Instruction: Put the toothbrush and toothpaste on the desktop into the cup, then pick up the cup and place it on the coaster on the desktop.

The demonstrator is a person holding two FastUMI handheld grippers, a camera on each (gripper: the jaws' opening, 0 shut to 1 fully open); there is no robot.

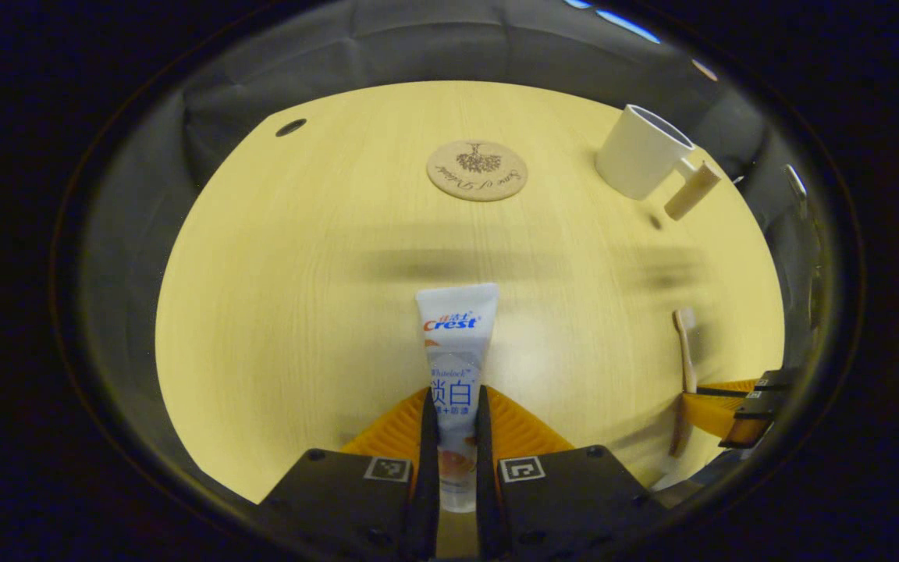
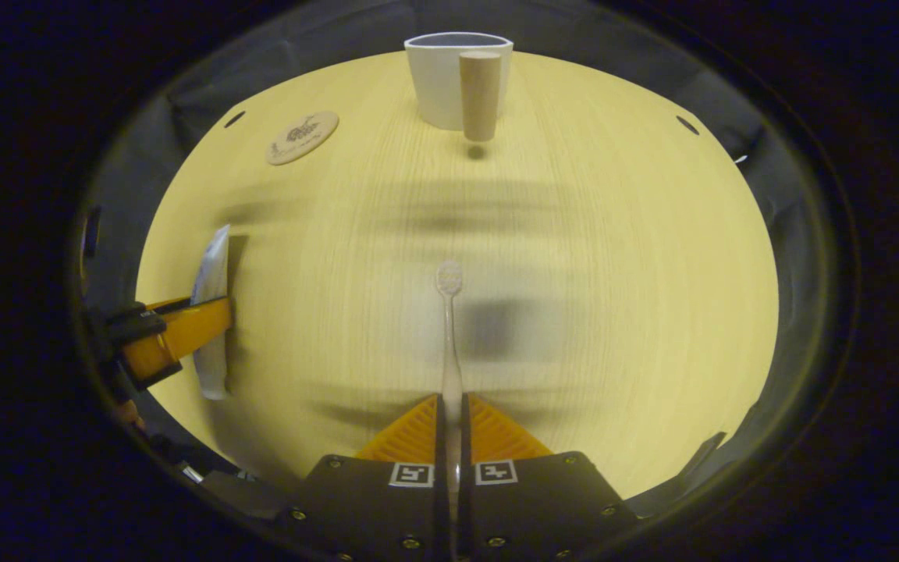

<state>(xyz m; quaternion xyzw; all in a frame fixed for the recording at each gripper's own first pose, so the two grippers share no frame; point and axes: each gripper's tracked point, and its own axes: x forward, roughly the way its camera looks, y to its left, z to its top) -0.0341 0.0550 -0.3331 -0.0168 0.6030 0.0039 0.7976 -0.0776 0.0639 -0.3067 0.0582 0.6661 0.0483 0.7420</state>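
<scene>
In the left gripper view, my left gripper (image 1: 455, 410) is shut on a white toothpaste tube (image 1: 456, 343) that points away over the wooden desktop (image 1: 301, 273). Farther off lie a round cork coaster (image 1: 477, 169) and, at upper right, a white cup (image 1: 640, 151) with a wooden handle. In the right gripper view, my right gripper (image 2: 450, 414) is shut on the handle of a pale toothbrush (image 2: 449, 312), its bristle head pointing toward the cup (image 2: 443, 78). The coaster (image 2: 302, 136) lies at upper left. Each gripper also appears at the edge of the other's view, the left gripper (image 2: 176, 332) with the tube (image 2: 211, 312).
The round wooden desktop (image 2: 613, 273) has small holes near its far edge (image 2: 687, 125). Dark cloth surrounds the table on all sides. Open wood lies between the grippers and the cup.
</scene>
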